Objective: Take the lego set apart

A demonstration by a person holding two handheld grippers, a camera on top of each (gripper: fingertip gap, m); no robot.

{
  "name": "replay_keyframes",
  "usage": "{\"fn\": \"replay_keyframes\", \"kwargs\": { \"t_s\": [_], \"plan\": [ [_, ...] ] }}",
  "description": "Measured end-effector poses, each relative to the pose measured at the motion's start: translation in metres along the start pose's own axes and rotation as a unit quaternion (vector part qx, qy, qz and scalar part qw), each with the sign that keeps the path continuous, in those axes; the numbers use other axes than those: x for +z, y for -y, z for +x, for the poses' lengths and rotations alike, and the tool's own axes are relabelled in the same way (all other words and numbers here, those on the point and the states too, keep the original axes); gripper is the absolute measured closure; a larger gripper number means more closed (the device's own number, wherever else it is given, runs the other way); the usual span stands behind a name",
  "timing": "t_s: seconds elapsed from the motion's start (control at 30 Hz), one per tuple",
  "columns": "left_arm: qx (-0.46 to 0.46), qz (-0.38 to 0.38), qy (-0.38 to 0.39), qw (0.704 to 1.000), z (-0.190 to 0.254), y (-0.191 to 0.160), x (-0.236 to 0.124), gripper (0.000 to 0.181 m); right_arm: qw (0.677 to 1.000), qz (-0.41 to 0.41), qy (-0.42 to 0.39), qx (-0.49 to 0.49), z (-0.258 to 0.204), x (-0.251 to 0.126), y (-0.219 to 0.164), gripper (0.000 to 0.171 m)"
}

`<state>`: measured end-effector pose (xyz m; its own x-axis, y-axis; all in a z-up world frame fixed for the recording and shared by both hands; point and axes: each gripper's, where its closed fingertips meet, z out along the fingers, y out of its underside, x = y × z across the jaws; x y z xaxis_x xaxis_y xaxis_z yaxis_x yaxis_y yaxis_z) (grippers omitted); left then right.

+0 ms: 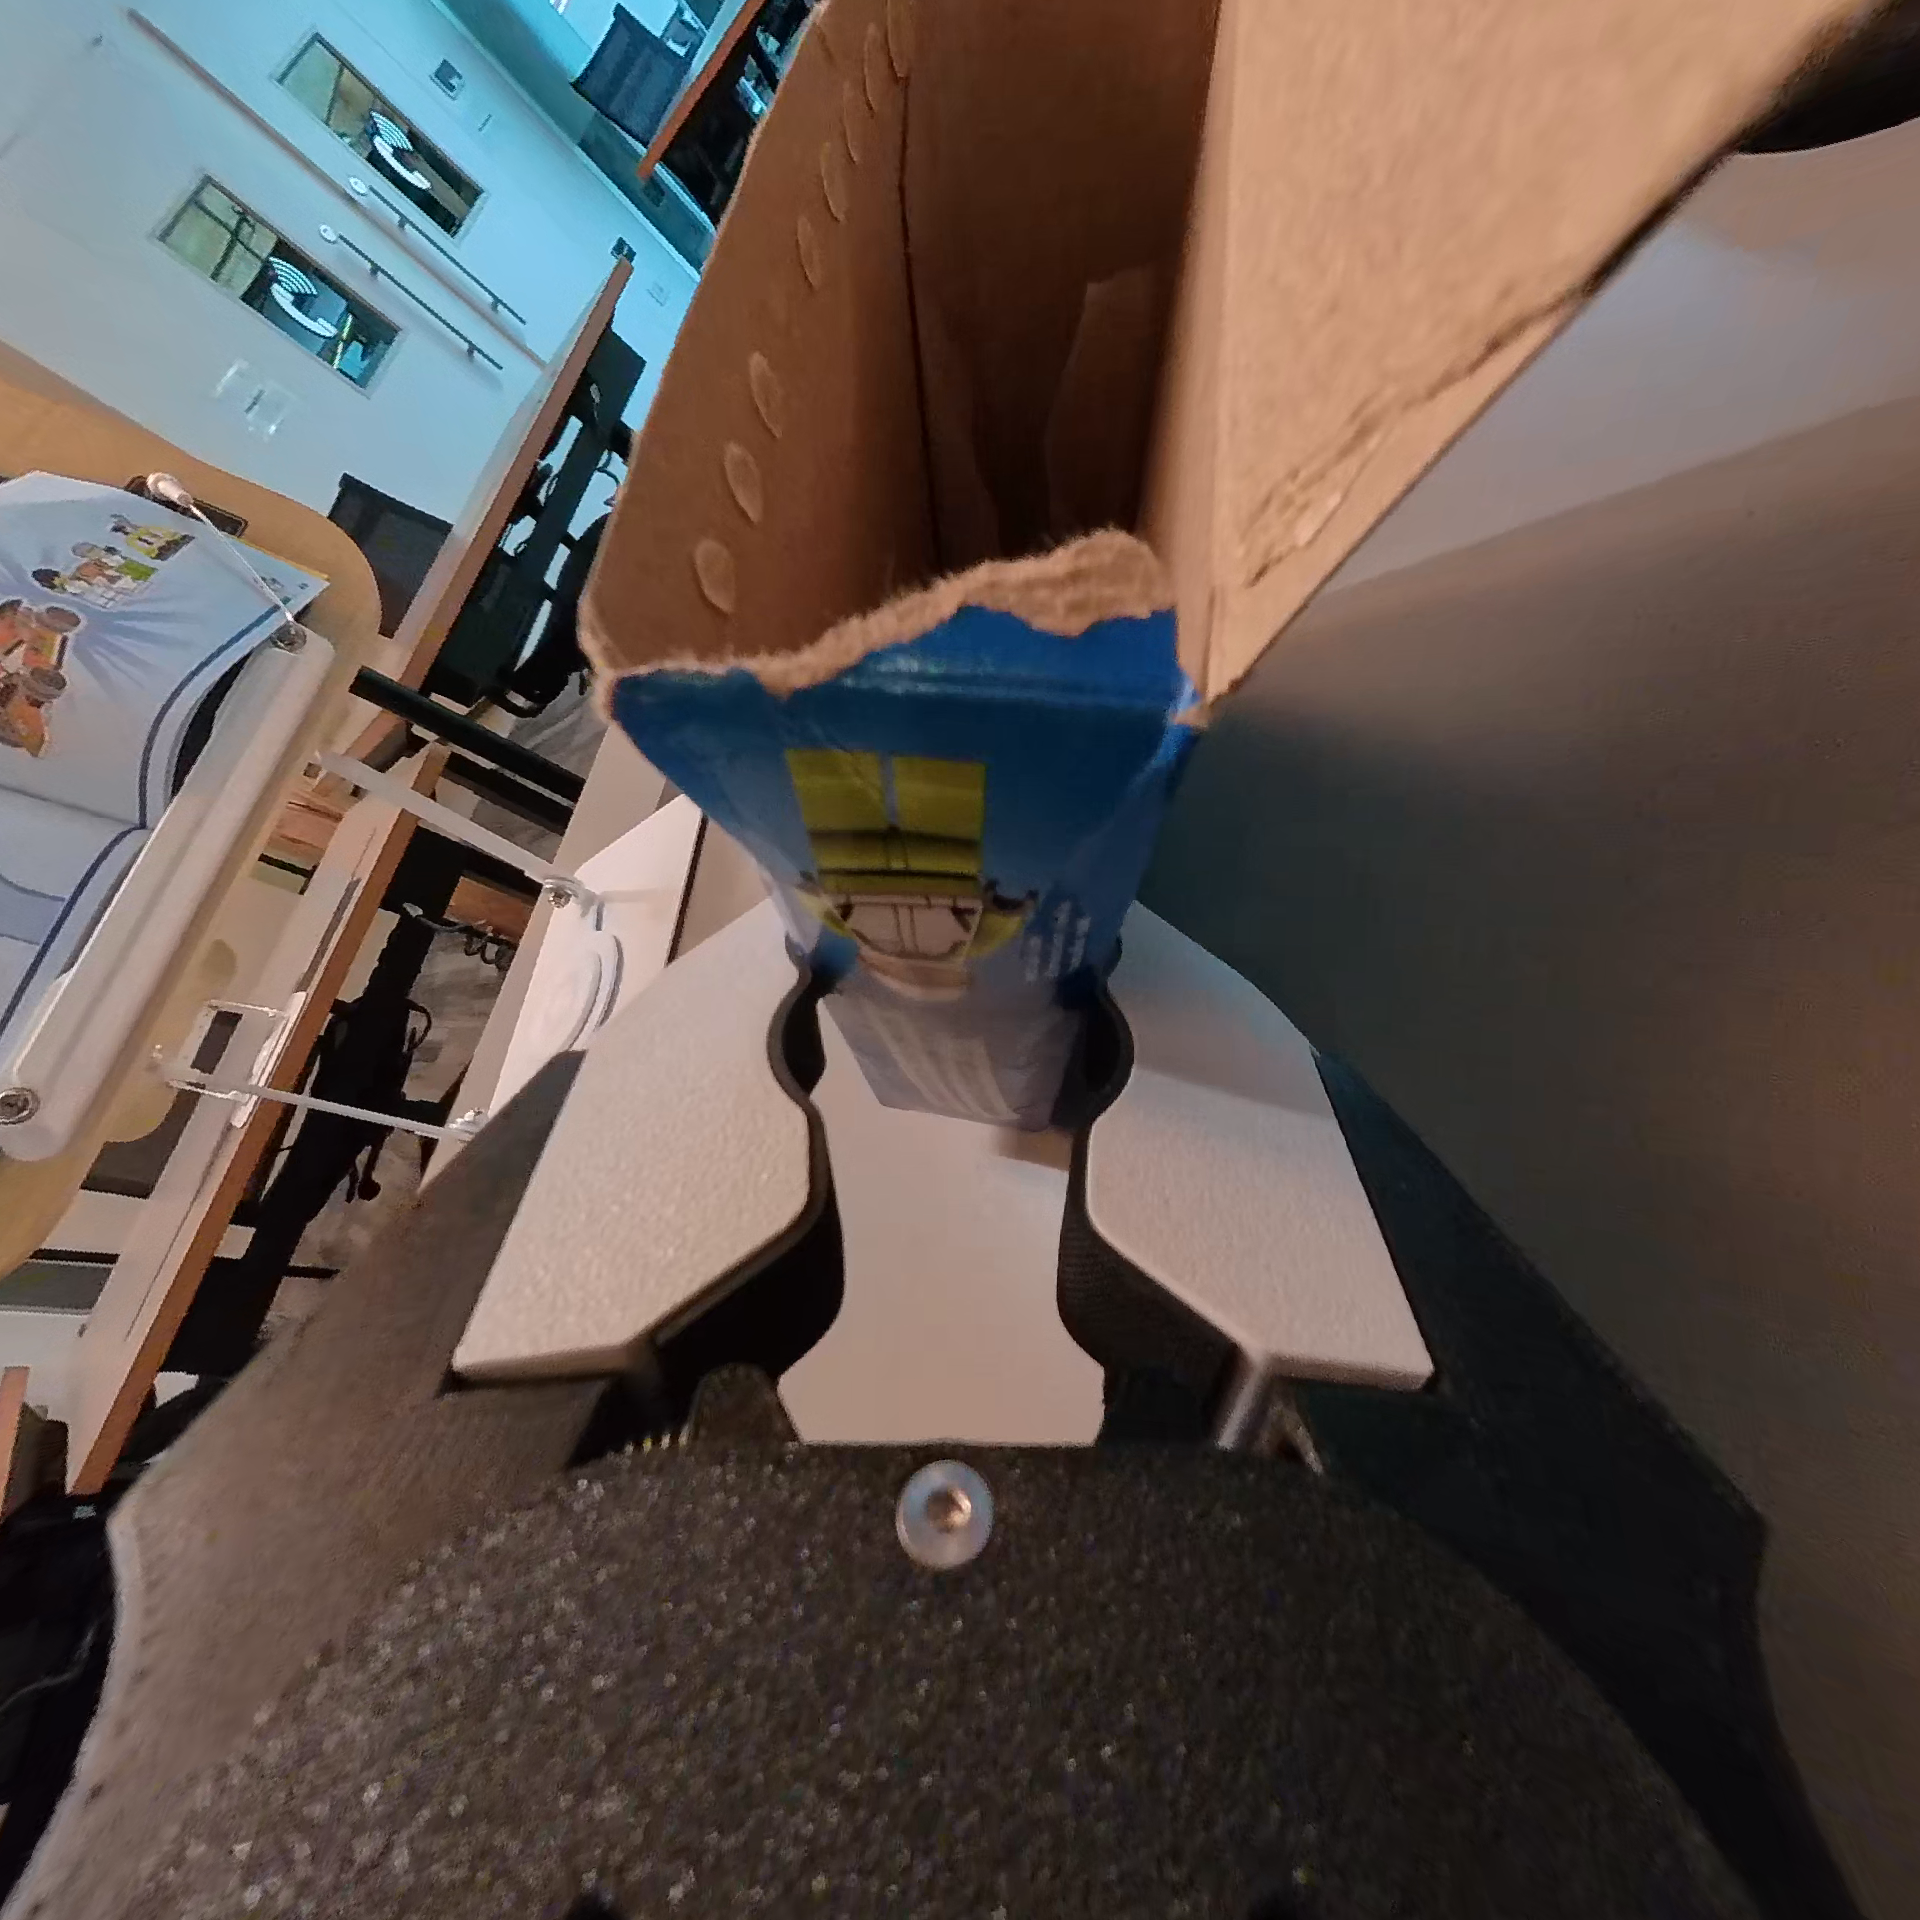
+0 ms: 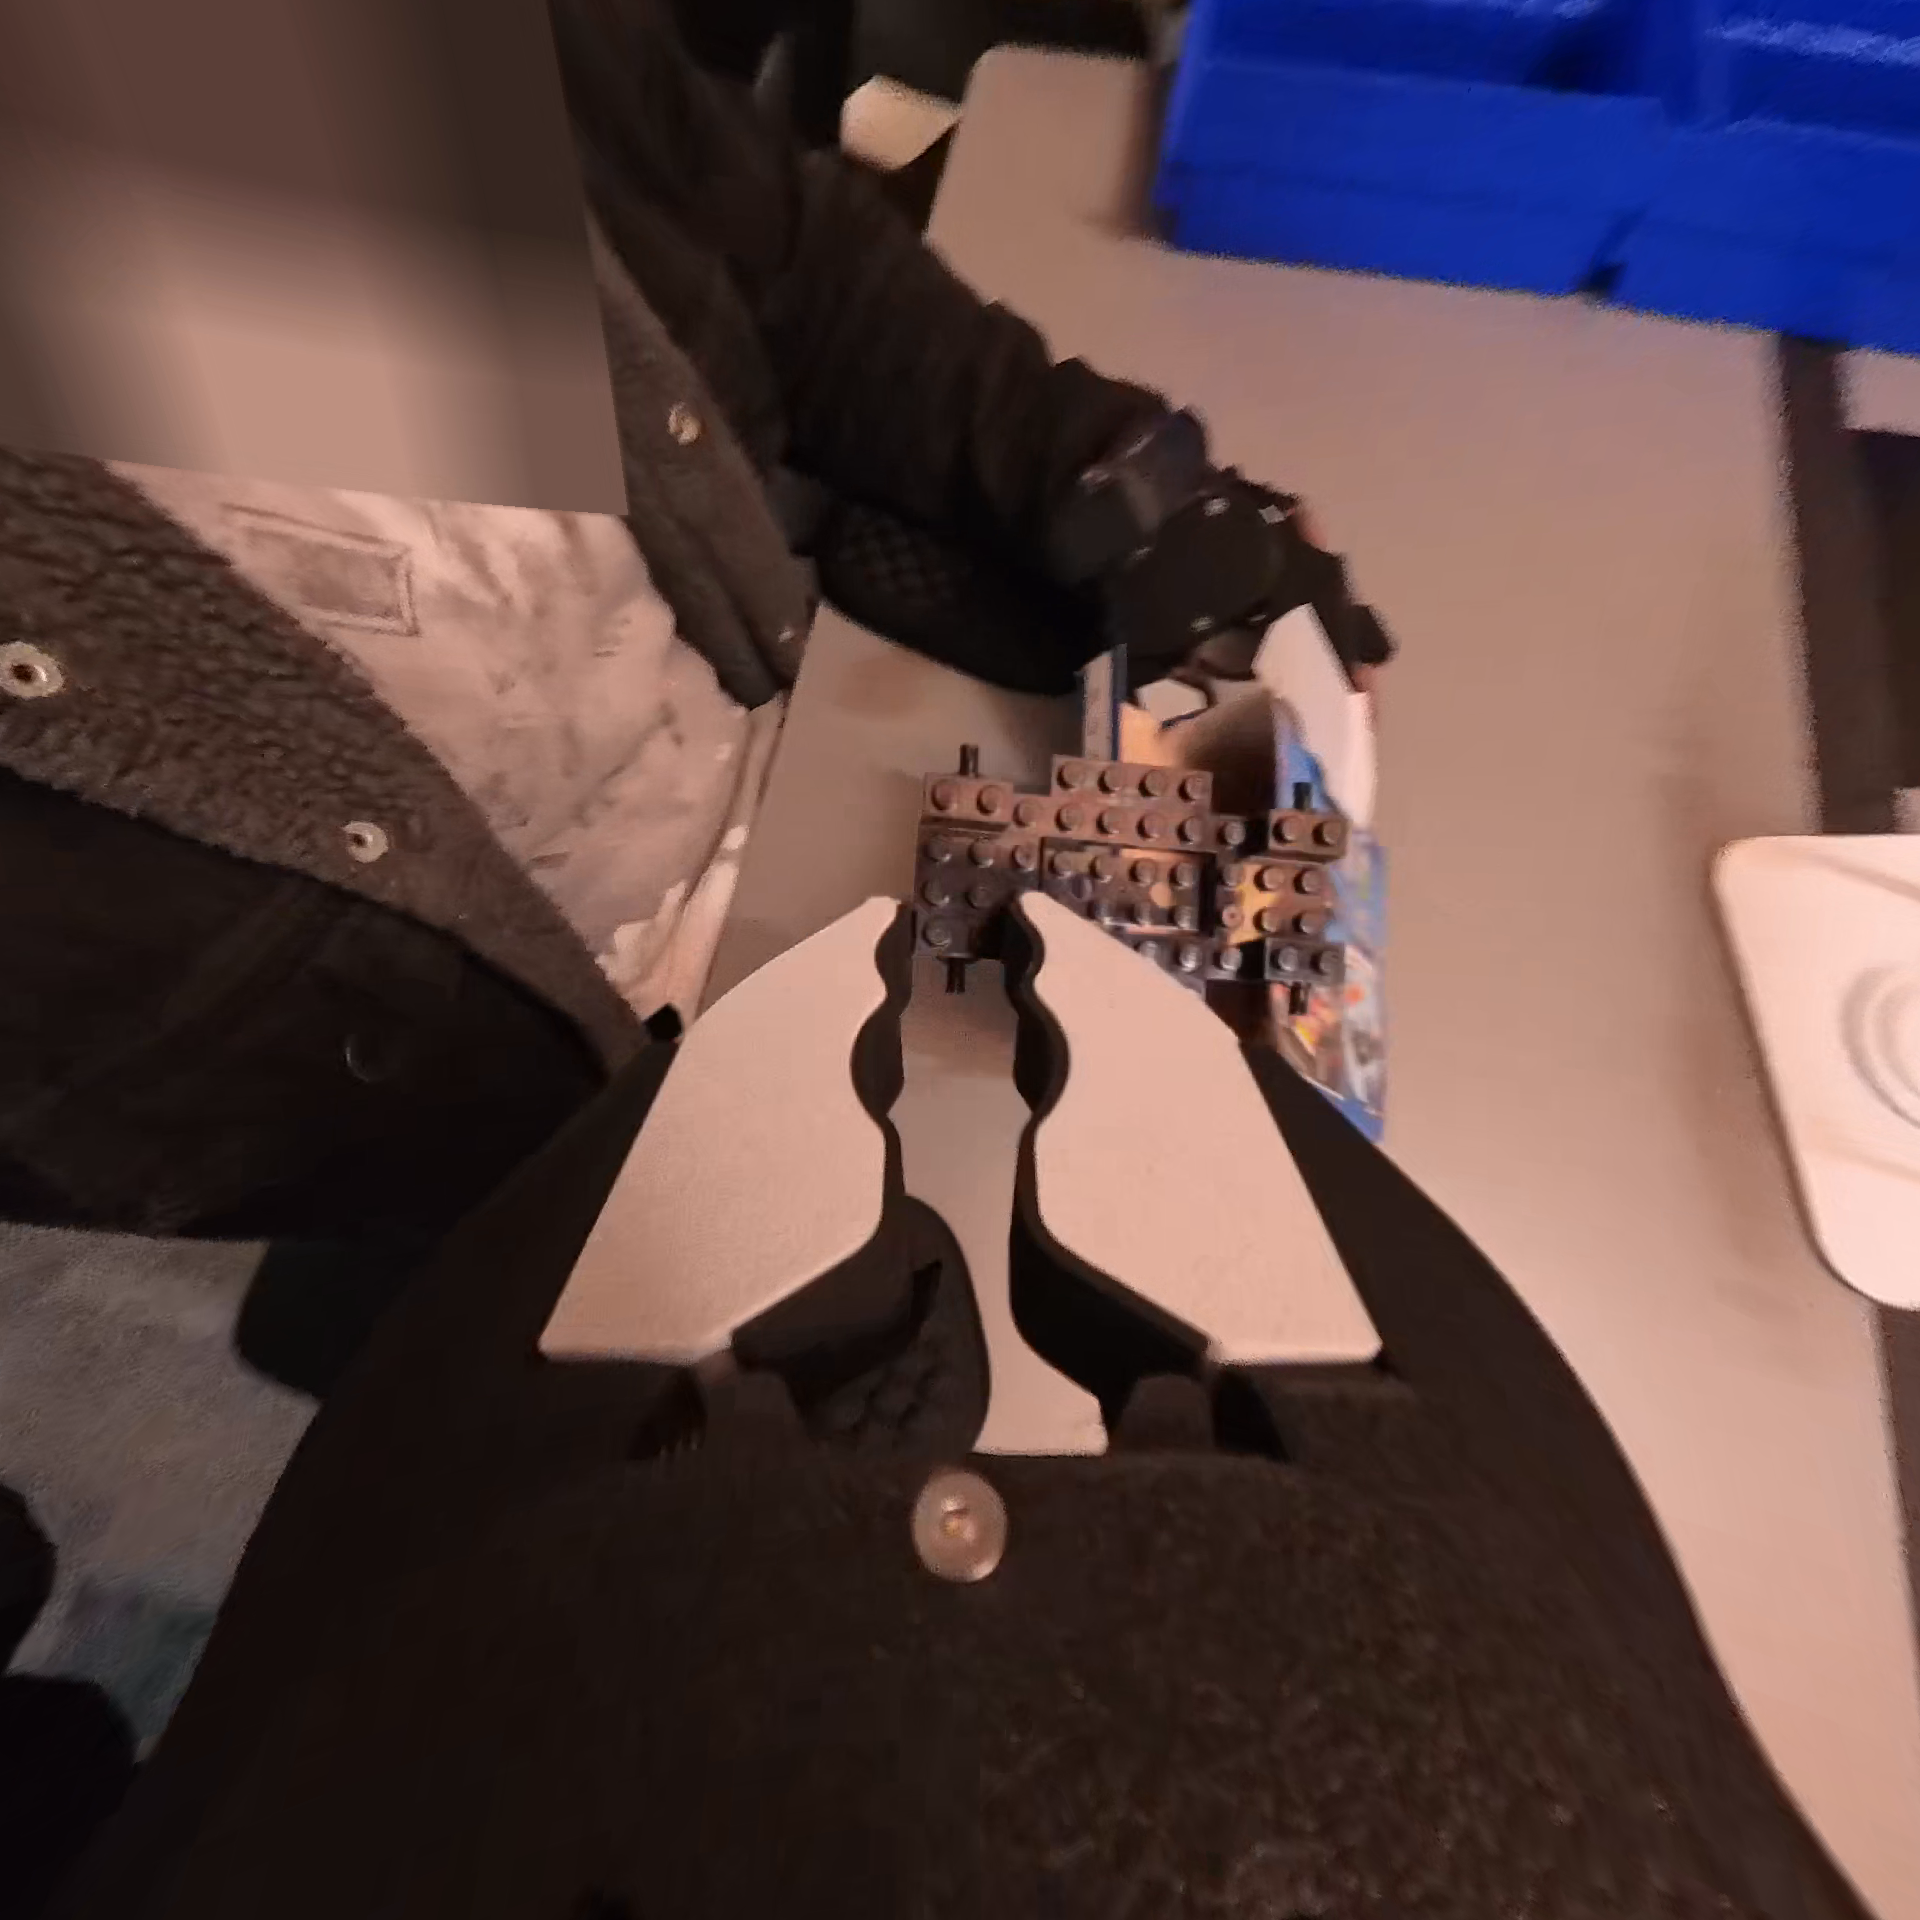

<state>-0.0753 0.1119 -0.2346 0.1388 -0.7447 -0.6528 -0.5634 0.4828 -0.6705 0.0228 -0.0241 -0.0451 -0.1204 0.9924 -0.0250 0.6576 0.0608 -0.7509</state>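
In the left wrist view, the left gripper (image 1: 951,1023) has its two white fingers pinched on one opened cardboard box (image 1: 935,790), blue-printed outside and plain brown inside, which runs away from the tips toward twelve o'clock with its torn mouth gaping and one long flap folded out toward one o'clock. The box lies against a grey tabletop (image 1: 1558,831) that fills the three o'clock side. At nine o'clock stands one pale wooden stand carrying a printed sheet (image 1: 62,623), and toward ten and eleven o'clock two dark windows (image 1: 322,249) sit in a pale wall. In the right wrist view, the right gripper (image 2: 961,914) has its two white fingers drawn close and nipping the near edge of one dark grey lego assembly (image 2: 1122,873), a flat studded plate build with thin black pins sticking out of its sides, four that can be counted. It sits just past the tips at twelve o'clock, in front of the same box's open end (image 2: 1247,748). One black-gloved hand (image 2: 1226,561) at twelve to one o'clock is at the far side of that box. One white pad (image 2: 1829,1039) with raised rings lies on the table at three o'clock, and blue plastic bins (image 2: 1558,135), too blurred to count, stand at one o'clock. One person's dark jacket (image 2: 260,831) fills the nine o'clock side.
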Motion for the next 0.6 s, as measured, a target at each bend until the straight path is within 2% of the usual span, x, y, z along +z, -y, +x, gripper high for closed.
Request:
{"fn": "replay_keyframes", "kwargs": {
  "t_s": [0.1,0.3,0.47,0.6],
  "plan": [
    [0.012,0.001,0.002,1.000,0.000,0.000,0.000,0.134,0.996,-0.055,0.067,0.009,0.000,0.033,-0.008,0.155],
    [0.043,0.000,0.009,0.999,0.001,0.001,-0.001,0.134,0.980,-0.078,0.174,0.053,0.005,0.076,-0.012,0.154],
    [0.047,0.000,0.007,0.999,0.001,0.001,-0.001,0.134,0.971,-0.091,0.207,0.082,0.016,0.102,-0.019,0.154],
    [0.064,0.001,0.010,0.998,0.002,0.003,-0.002,0.134,0.971,-0.090,0.198,0.096,0.031,0.115,-0.021,0.154]
  ]
}}
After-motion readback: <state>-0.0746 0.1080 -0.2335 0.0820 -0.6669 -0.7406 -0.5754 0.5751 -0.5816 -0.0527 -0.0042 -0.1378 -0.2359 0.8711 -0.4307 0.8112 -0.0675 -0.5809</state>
